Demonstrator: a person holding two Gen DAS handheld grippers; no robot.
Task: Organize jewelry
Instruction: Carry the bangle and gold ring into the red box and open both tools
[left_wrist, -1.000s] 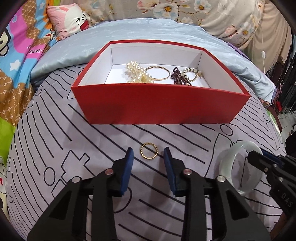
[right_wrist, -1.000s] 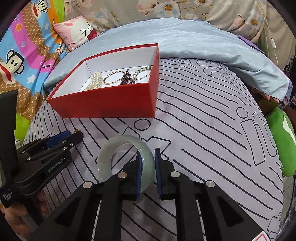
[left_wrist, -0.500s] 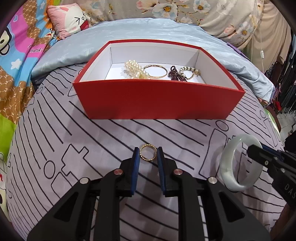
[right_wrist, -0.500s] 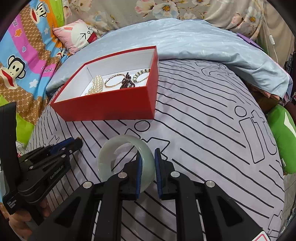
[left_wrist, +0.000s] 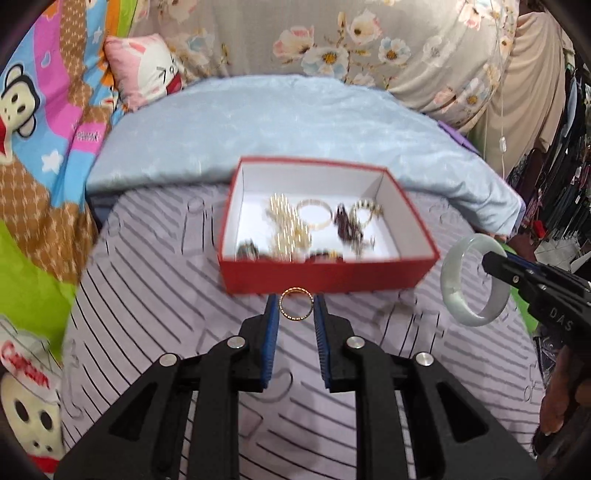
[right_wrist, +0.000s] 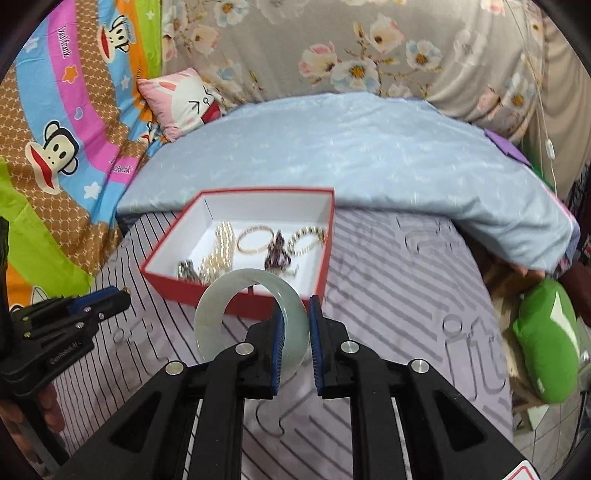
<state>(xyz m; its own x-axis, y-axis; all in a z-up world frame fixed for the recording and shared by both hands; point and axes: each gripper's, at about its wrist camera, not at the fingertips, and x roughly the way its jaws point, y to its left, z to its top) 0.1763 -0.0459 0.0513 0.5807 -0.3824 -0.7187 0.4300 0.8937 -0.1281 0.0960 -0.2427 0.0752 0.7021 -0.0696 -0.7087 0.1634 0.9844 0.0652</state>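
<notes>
While most pieces sit in the red box (left_wrist: 328, 273), we've L hand-held gripper (left_wrist: 296, 308) pinching gold ring (left_wrist: 296, 304), R hand-held gripper (right_wrist: 295, 319) clamping jade bangle (right_wrist: 251, 317); both still to drop in.

Your left gripper (left_wrist: 296, 308) and right gripper (right_wrist: 297, 314): matte black plastic arms, triangular cut-outs; blue ribbed pads line the jaws; silver round screws at each pivot; white lettering "DAS" moulded on your right gripper's side.
</notes>
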